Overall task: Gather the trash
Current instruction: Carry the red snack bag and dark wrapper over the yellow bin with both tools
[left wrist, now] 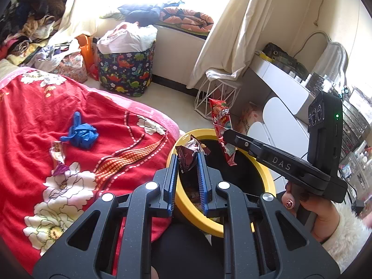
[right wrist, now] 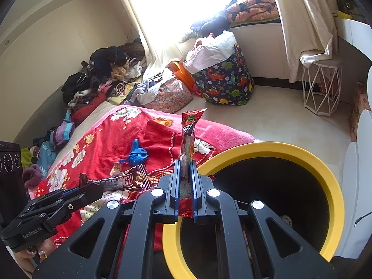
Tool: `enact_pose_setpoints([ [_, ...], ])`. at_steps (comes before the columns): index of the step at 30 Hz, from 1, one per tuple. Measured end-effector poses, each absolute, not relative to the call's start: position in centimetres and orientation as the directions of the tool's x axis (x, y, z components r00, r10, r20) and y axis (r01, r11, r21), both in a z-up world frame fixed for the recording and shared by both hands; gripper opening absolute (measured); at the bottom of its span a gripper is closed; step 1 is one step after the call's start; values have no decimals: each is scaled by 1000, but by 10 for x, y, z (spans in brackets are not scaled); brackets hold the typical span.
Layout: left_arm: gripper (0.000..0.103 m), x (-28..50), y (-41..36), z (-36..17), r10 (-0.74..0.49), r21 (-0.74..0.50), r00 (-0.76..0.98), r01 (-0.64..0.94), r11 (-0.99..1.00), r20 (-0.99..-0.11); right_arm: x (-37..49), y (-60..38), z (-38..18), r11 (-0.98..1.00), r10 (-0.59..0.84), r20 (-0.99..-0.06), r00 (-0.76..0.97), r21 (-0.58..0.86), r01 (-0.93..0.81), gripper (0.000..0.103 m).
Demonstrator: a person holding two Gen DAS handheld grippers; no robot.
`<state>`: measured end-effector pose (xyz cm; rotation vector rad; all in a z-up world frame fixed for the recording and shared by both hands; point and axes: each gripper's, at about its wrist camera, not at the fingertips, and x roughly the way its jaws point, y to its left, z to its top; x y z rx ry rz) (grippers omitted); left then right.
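Note:
My left gripper (left wrist: 187,157) is shut on a crumpled dark brown energy-bar wrapper (left wrist: 189,154) and hangs over the near rim of a yellow-rimmed black bin (left wrist: 186,209). Beside it, my right gripper (left wrist: 226,136) is shut on a long red snack wrapper (left wrist: 220,125) above the bin's opening. The right wrist view shows the red wrapper (right wrist: 188,132) standing upright between that gripper's (right wrist: 186,162) blue pads, with the bin (right wrist: 279,148) just beyond and the left gripper (right wrist: 97,189) clamping the brown wrapper (right wrist: 121,182). On the red floral blanket (left wrist: 34,116) lie a crumpled blue glove (left wrist: 80,134) and a small shiny wrapper (left wrist: 57,153).
A dinosaur-print basket (left wrist: 125,72) stuffed with bags stands on the floor past the bed. A white wire stool (left wrist: 216,97) and a white dresser (left wrist: 286,86) are on the right. Clothes (left wrist: 28,23) pile at the bed's far end. A person's hand (left wrist: 313,207) holds the right gripper.

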<state>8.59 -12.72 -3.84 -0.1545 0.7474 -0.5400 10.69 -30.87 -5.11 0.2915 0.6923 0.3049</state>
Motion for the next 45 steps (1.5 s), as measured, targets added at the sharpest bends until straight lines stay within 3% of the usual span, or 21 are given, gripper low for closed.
enact_pose_setpoints([
  [45, 12, 79, -233, -81, -557, -262, 435, 571, 778, -708, 91, -402, -81, 932, 212, -653, 727, 360, 51, 8],
])
